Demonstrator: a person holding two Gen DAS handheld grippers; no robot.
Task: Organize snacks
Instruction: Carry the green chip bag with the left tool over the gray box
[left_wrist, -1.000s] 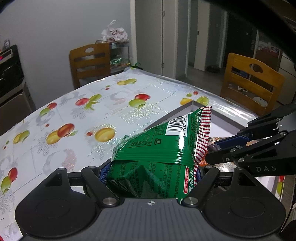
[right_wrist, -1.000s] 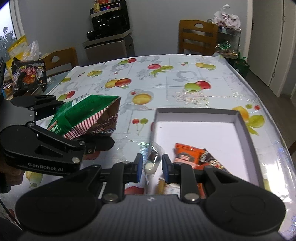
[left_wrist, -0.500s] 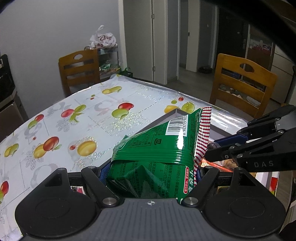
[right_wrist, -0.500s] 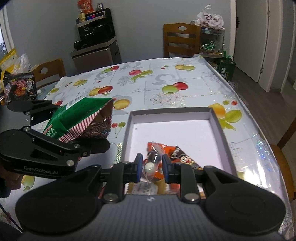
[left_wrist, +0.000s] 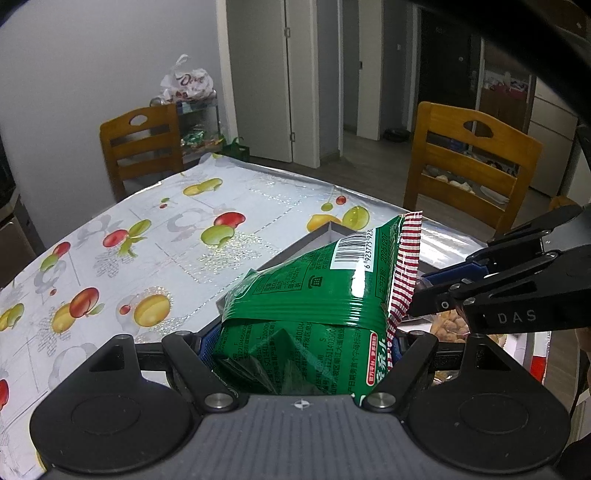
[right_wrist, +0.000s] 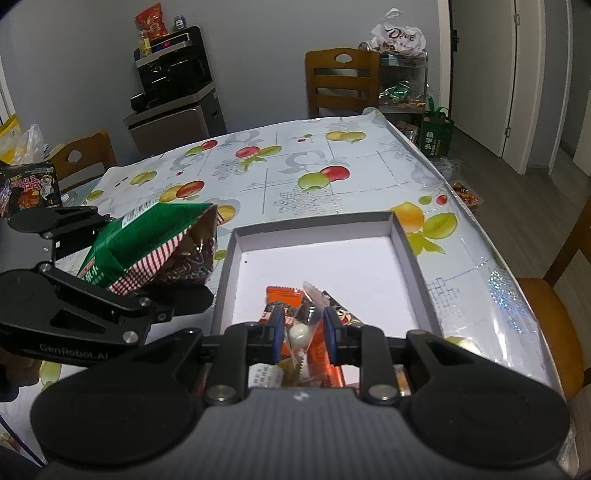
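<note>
My left gripper (left_wrist: 299, 343) is shut on a green snack bag (left_wrist: 317, 306) with a red-and-white striped edge, held above the table beside the tray's left wall. The bag also shows in the right wrist view (right_wrist: 147, 243). My right gripper (right_wrist: 303, 332) is shut on a small clear wrapped candy (right_wrist: 301, 332) with a white ball inside, held over the near part of the shallow white tray (right_wrist: 406, 251). An orange snack packet (right_wrist: 286, 299) and a dark packet (right_wrist: 343, 317) lie in the tray under it. The right gripper shows at the right in the left wrist view (left_wrist: 480, 280).
The table (right_wrist: 295, 173) has a fruit-print cloth. Wooden chairs stand at the far end (right_wrist: 341, 83), the right side (left_wrist: 469, 173) and the left (right_wrist: 85, 158). A black snack pack (right_wrist: 29, 188) sits at the far left. A cabinet with an appliance (right_wrist: 173, 96) stands behind.
Both grippers have moved forward over the table with their loads; the tray now sits closer under the right gripper. The green bag has come nearer the tray's left wall.
</note>
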